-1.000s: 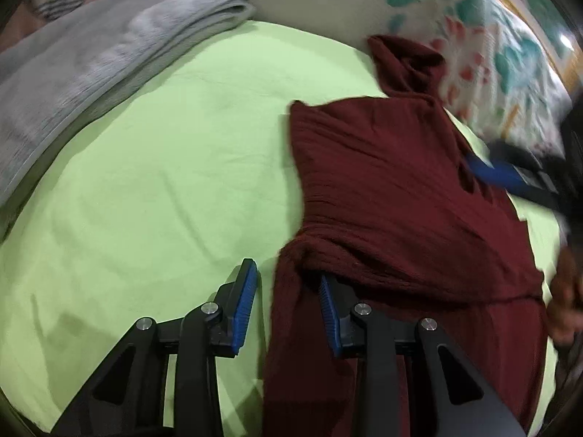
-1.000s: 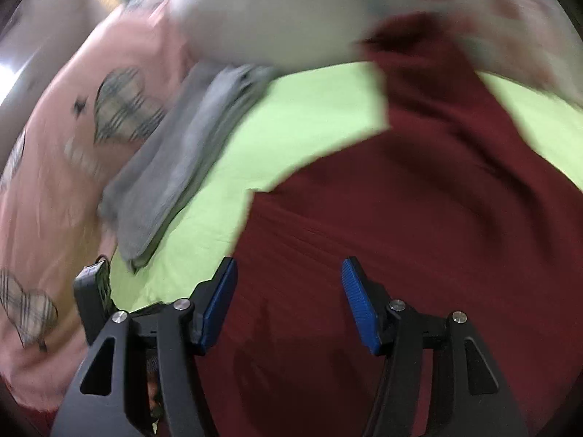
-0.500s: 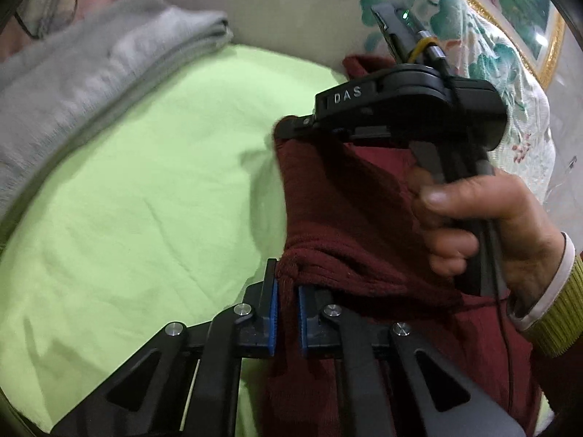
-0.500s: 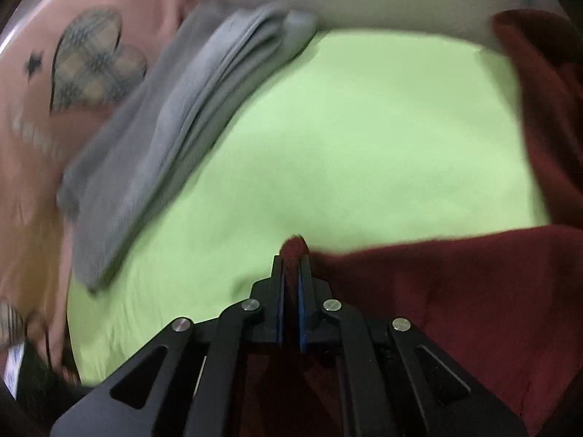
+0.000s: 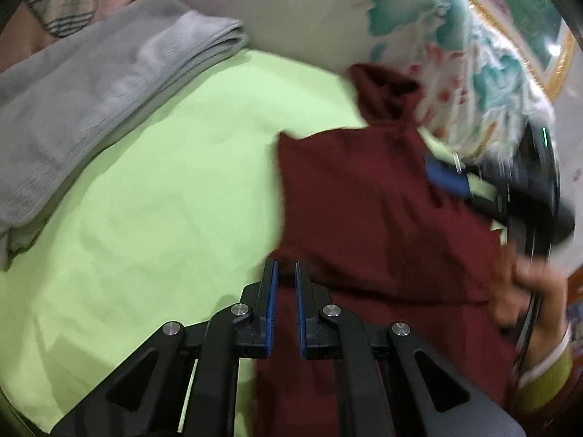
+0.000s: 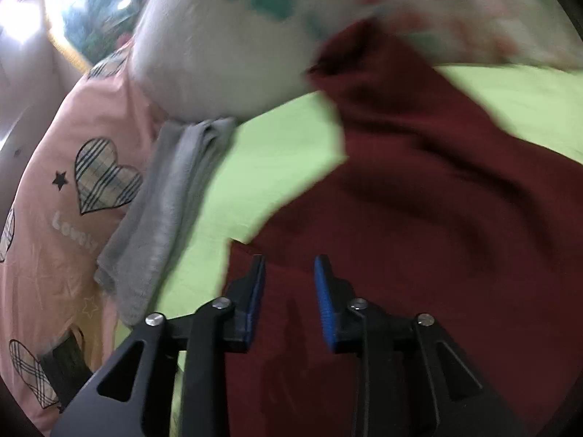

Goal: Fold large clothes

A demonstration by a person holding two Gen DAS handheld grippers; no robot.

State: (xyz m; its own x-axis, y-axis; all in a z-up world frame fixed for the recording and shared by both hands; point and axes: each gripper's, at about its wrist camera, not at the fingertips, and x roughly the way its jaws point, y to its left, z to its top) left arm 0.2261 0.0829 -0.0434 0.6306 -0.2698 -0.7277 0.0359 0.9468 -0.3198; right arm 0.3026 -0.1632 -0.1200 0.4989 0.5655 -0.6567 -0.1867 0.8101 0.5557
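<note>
A maroon garment (image 5: 364, 211) lies partly folded on the green sheet (image 5: 164, 200). My left gripper (image 5: 286, 273) is shut on its near folded edge, with a strip of the cloth pinched between the blue pads. In the right wrist view my right gripper (image 6: 289, 269) hovers over the garment (image 6: 419, 218) near its left corner. Its jaws are opening and nothing is between them. The left wrist view shows that gripper blurred at the right, one blue pad (image 5: 446, 178) over the cloth, with a hand (image 5: 528, 291) holding it.
A folded grey cloth (image 5: 91, 102) lies along the sheet's left side. A floral pillow (image 5: 455, 54) sits behind the garment. A pink cover with plaid hearts (image 6: 54, 200) lies further left. Bare green sheet (image 6: 277, 167) shows between the grey cloth and the garment.
My left gripper shut on the garment's folded edge and rose a little. My right gripper shut on a corner of the garment, then let go and pulled away to the right.
</note>
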